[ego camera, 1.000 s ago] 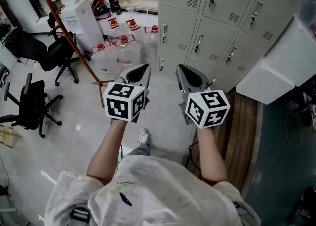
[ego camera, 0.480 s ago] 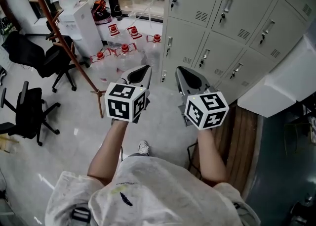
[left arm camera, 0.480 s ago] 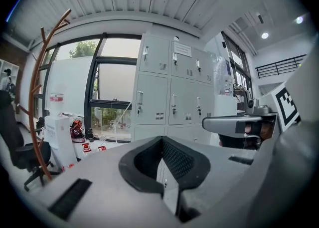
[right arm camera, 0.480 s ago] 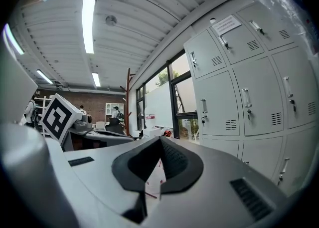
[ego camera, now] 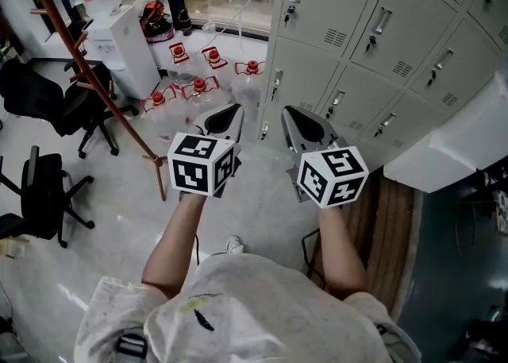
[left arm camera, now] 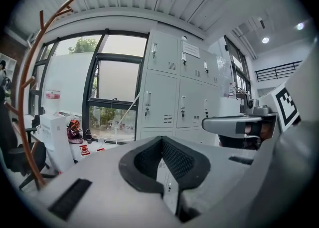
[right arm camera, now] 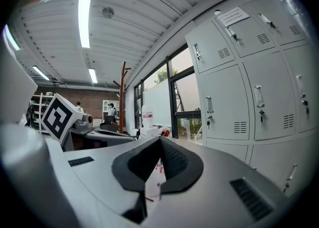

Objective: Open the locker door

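both the left tongs (ego camera: 231,110) and right tongs (ego camera: 290,112) are closed and empty, held side by side in the air; the grey lockers (ego camera: 341,12) stand at one o'clock, doors shut.

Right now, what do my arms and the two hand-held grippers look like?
Both the left hand-held gripper and right hand-held gripper are grey, tapering shells with black dimpled pads. Each carries a white cube printed with black square markers. You wear a pale short-sleeved shirt.
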Available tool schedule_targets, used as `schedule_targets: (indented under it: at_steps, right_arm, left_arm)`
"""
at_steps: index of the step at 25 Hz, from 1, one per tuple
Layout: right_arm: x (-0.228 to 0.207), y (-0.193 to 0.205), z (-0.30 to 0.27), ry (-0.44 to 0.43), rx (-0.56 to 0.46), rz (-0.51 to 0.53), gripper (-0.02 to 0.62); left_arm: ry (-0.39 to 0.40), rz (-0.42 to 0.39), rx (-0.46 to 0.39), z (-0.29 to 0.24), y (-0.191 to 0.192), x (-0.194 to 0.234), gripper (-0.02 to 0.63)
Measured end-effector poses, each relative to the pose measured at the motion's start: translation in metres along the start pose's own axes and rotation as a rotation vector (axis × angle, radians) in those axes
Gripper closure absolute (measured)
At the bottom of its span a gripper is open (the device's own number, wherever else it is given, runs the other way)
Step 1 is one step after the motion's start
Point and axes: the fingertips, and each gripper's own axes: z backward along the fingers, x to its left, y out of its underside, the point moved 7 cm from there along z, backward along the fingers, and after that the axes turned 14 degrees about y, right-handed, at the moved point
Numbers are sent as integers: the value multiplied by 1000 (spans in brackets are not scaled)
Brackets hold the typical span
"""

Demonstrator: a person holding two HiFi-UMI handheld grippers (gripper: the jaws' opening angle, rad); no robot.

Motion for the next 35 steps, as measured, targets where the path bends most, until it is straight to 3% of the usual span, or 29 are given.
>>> schedule_targets:
  at_steps: [11,21,35]
  right_arm:
    - [37,-6,-65,-20,11,20,595]
    - [44,-5,-93,-20,8,18,595]
    - [7,-7,-157,-22,-21,0,595]
  left_arm:
    - [-17,18,-15,9,-7,75,600]
    - [-22,16,-12,8,-7,103,600]
    - [-30,-1,17,-48,-10,145,600]
